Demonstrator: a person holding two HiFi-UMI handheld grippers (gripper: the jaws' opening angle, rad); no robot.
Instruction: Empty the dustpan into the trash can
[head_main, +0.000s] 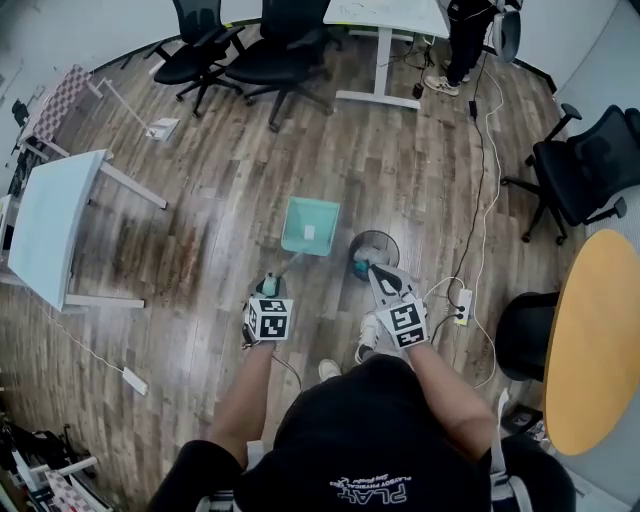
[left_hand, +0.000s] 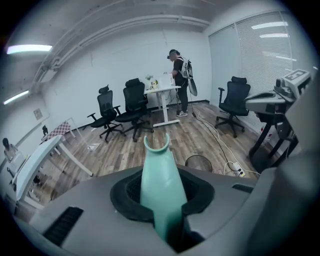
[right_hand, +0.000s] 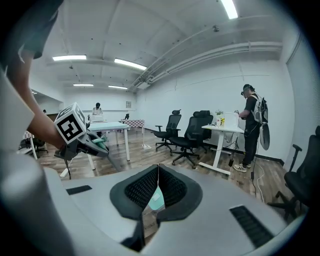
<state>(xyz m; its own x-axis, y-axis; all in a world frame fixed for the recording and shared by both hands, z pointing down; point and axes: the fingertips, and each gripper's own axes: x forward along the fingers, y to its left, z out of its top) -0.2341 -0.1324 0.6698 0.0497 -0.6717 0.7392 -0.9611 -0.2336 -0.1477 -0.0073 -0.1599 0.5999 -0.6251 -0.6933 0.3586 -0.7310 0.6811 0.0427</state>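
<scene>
Open plank floor (head_main: 200, 230) surrounds the work area. It is bounded by a white table (head_main: 50, 220) at left, office chairs (head_main: 250, 50) far off, and a round yellow table (head_main: 590, 340) at right. The teal dustpan (head_main: 310, 225) has a flat square pan with a small white patch. Its long handle is pinched in the left tongs (head_main: 268, 290). The right tongs (head_main: 365, 270) are pressed together at the near rim of the wire trash can (head_main: 388, 240). The can stands just right of the pan, and its contents cannot be made out.

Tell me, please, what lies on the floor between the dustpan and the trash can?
Nothing: in the head view only a narrow strip of bare wooden floor separates the dustpan from the trash can.
</scene>
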